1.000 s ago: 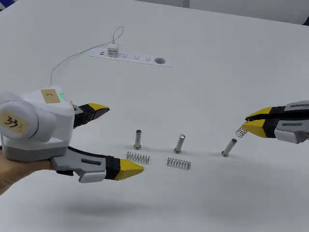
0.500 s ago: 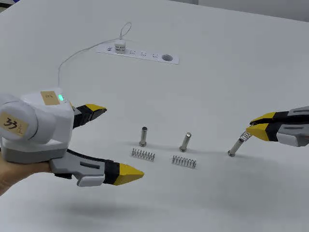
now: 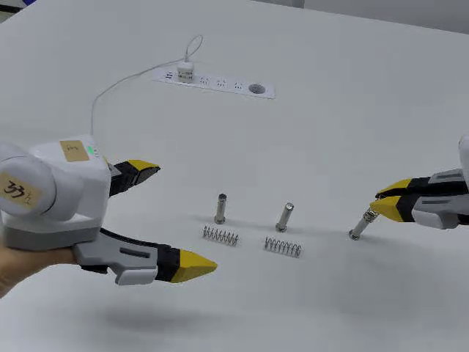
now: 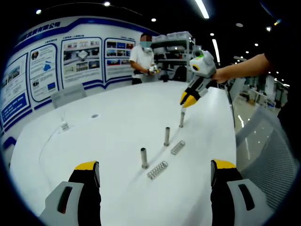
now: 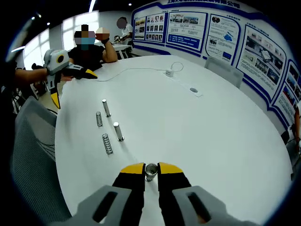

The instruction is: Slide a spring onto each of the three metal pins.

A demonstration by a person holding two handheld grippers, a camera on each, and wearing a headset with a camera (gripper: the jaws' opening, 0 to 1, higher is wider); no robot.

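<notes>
Right gripper (image 3: 379,203) pinched almost closed on spring (image 5: 151,171), spring at top end of right pin (image 3: 359,227) on white tabletop (image 3: 330,132). Left gripper (image 3: 187,217) spread wide, holding nothing, low over tabletop's near left. Between grippers: left pin (image 3: 220,209) and middle pin (image 3: 285,217) upright, bare. Left spring (image 3: 220,235) and middle spring (image 3: 283,247) lie flat, one just in front of each. Power strip (image 3: 216,81) at far side, cable plugged in.
</notes>
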